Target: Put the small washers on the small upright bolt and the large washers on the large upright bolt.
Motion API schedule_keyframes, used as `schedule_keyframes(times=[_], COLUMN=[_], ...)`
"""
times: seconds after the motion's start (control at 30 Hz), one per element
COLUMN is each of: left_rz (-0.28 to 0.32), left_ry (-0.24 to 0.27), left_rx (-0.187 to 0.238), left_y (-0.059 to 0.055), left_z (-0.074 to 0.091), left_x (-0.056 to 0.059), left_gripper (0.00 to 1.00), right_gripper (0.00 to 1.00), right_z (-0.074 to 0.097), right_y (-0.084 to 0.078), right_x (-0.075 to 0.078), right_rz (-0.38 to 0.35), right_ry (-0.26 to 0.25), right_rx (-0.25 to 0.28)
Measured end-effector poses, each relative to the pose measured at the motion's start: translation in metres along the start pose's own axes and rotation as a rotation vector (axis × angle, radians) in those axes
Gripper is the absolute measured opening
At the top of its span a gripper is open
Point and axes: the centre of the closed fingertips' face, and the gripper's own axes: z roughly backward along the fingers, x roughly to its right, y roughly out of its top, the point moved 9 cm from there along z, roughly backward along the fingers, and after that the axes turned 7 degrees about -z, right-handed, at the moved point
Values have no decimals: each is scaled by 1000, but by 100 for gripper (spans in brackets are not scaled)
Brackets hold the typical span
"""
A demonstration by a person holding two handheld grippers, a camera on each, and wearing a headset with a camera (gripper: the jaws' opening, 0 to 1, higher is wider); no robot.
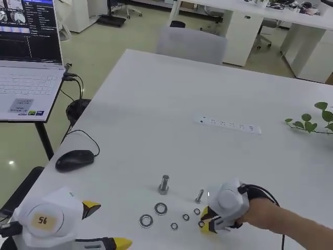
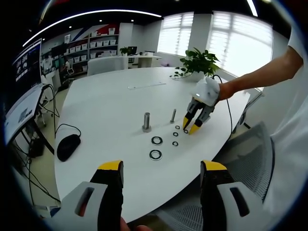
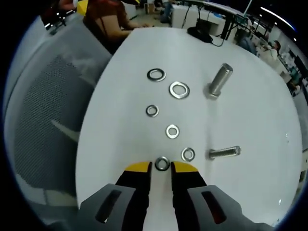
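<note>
We are listing: washers (image 3: 179, 90) and bolts (image 3: 220, 80), bright bare metal, glossy; table (image 3: 120, 120), smooth matt white; right gripper (image 3: 162, 168), white plastic shell, yellow tips; mouse (image 1: 75, 159), black satin plastic.

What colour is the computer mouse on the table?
Black; the mouse shows best in the head view.

Three cameras at one table's near end.
Head view looks forward and down from above the near edge of the table (image 1: 156, 104). Left gripper view sits just off that edge, facing across it. Right gripper view hangs close over the washers (image 3: 172, 131). All three share the washers and bolts (image 3: 220, 79).
</note>
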Motion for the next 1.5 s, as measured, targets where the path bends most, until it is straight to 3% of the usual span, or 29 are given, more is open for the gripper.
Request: schedule_keyframes(times=[0.2, 0.27, 0.4, 0.63, 0.93, 1.23, 1.5], left_rz=[1, 1, 2, 8, 14, 13, 10], left_ry=[-2, -1, 2, 6, 8, 7, 5], left_rx=[-3, -2, 2, 0, 1, 4, 6], left_y=[-1, 0, 0, -2, -3, -2, -2], left_z=[-1, -1, 0, 1, 1, 1, 1], left_x=[0, 0, -2, -4, -6, -6, -5], left_gripper=[64, 64, 64, 64, 64, 64, 64], right_gripper=[14, 14, 13, 13, 13, 13, 13], right_z=[1, 1, 2, 4, 18, 50, 61], right_y=[-1, -2, -7, -11, -10, 10, 20], right_x=[-1, -1, 0, -5, -3, 18, 39], right_rz=[14, -10, -132, -145, -222, -247, -255], right_ry=[-5, -13, -31, -66, -123, -236, -292], right_rx=[11, 19, 71, 63, 113, 192, 194])
